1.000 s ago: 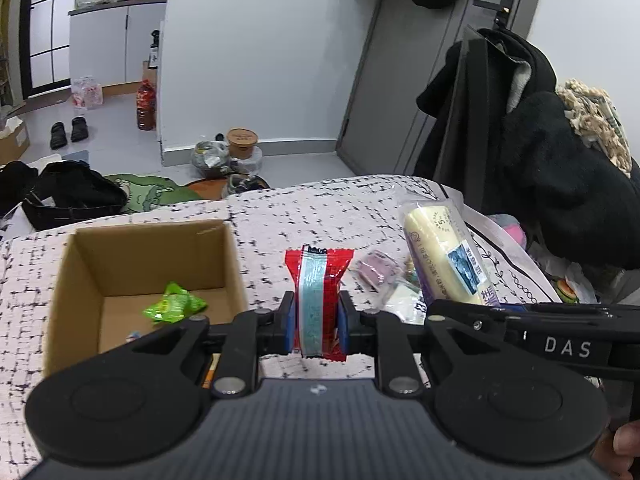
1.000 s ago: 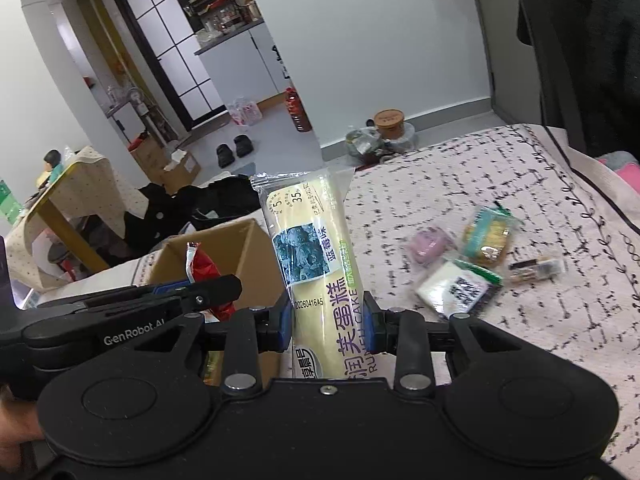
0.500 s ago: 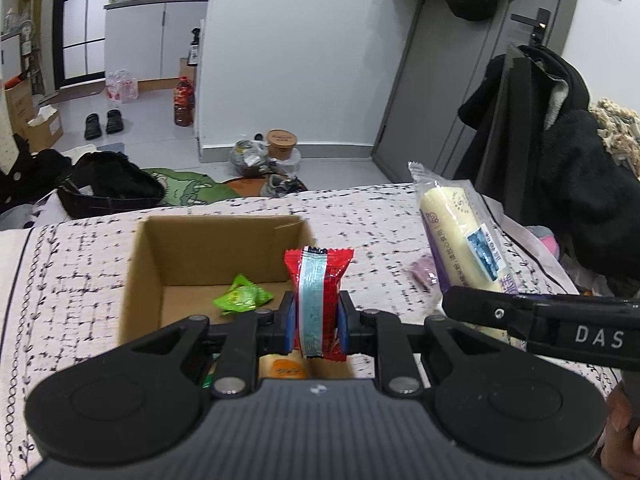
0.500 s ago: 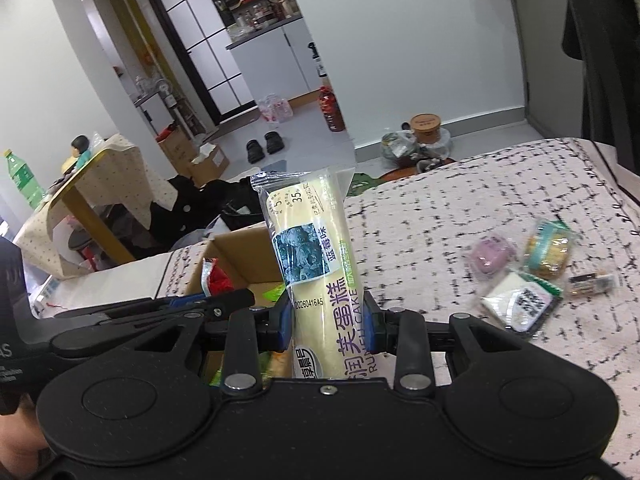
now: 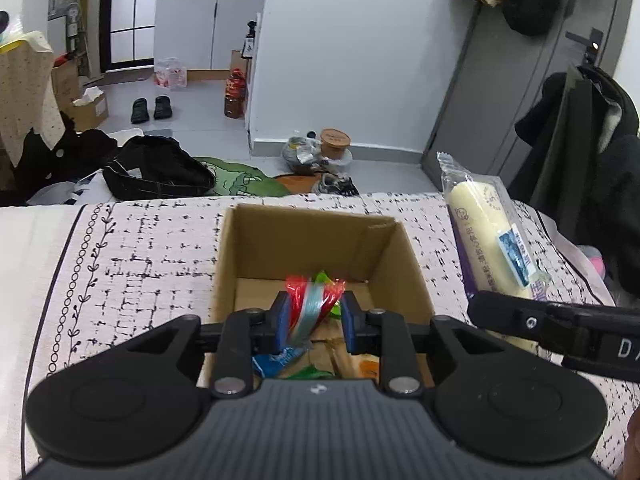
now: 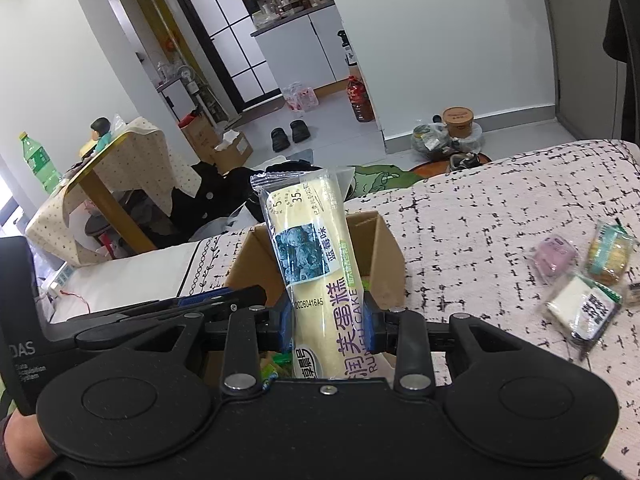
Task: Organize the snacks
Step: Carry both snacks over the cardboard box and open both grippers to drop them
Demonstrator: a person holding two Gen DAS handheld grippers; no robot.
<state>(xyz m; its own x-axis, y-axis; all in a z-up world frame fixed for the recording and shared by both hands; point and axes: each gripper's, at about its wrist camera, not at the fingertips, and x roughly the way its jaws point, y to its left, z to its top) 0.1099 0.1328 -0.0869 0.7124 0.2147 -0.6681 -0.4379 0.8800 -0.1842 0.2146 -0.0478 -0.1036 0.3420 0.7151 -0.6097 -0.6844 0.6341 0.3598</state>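
An open cardboard box (image 5: 312, 240) stands on the patterned cloth, holding several snack packets. My left gripper (image 5: 314, 316) is above the box with its jaws spread; the red and blue snack packet (image 5: 310, 308) hangs tilted and blurred between them, loose. My right gripper (image 6: 326, 320) is shut on a long yellow roll cake packet (image 6: 316, 264), upright over the box's (image 6: 384, 248) right side. The roll cake also shows in the left wrist view (image 5: 488, 240).
Three loose snack packets lie on the cloth to the right: a pink one (image 6: 554, 256), a teal-edged one (image 6: 608, 254) and a white one (image 6: 582, 308). Dark coats (image 5: 592, 152) hang at the right. Clutter lies on the floor beyond the table's far edge.
Both grippers moved left to the box. My left jaws opened and the red and blue packet tilts and slips down between them. The right gripper still holds the roll cake.
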